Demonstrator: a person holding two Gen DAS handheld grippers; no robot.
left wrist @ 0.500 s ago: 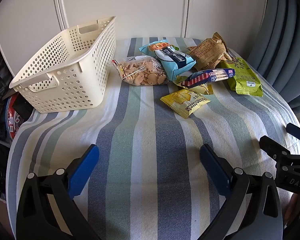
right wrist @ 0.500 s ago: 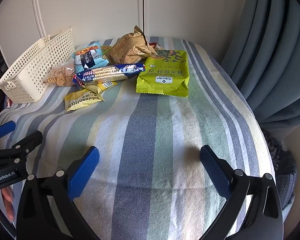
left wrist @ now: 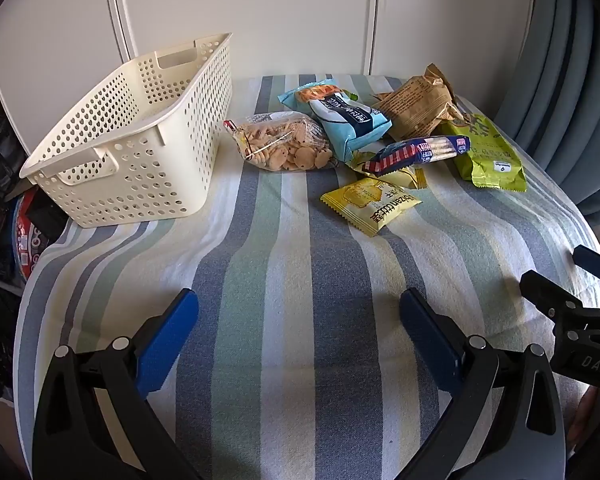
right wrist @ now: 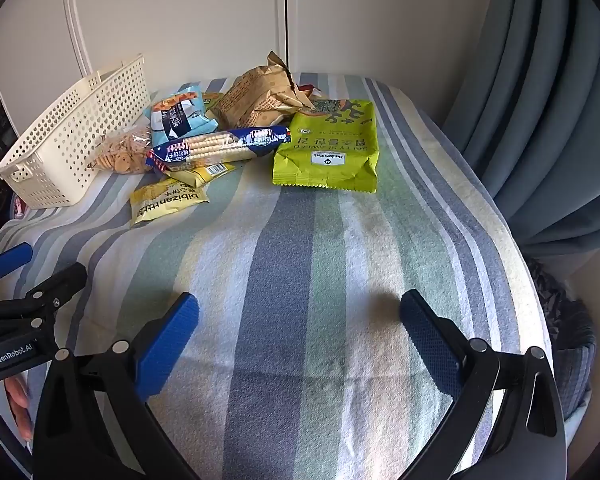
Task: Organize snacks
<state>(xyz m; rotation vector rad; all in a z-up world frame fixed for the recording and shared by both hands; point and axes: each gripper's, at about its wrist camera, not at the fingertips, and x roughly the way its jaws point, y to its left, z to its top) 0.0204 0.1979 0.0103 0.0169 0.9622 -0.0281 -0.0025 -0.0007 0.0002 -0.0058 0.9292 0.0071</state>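
Note:
A cream perforated basket (left wrist: 132,148) (right wrist: 72,136) stands empty at the back left of the striped cloth. Right of it lies a pile of snacks: a clear bag of small biscuits (left wrist: 284,146) (right wrist: 122,152), a light blue bag (left wrist: 340,120) (right wrist: 178,114), a brown paper bag (left wrist: 418,106) (right wrist: 260,96), a navy biscuit roll (left wrist: 420,151) (right wrist: 220,146), a yellow packet (left wrist: 370,204) (right wrist: 166,198) and a lime green bag (left wrist: 488,150) (right wrist: 328,148). My left gripper (left wrist: 299,334) and right gripper (right wrist: 299,334) both hover open over bare cloth, well short of the snacks, holding nothing.
The striped cloth (left wrist: 284,280) covers a raised surface with white doors behind. Blue curtains (right wrist: 540,100) hang along the right edge. Dark clutter (left wrist: 4,208) sits off the left edge. The right gripper's arm (left wrist: 572,320) shows at the right of the left wrist view.
Both views have shifted only slightly; the snacks and the basket lie where they were and both grippers remain open.

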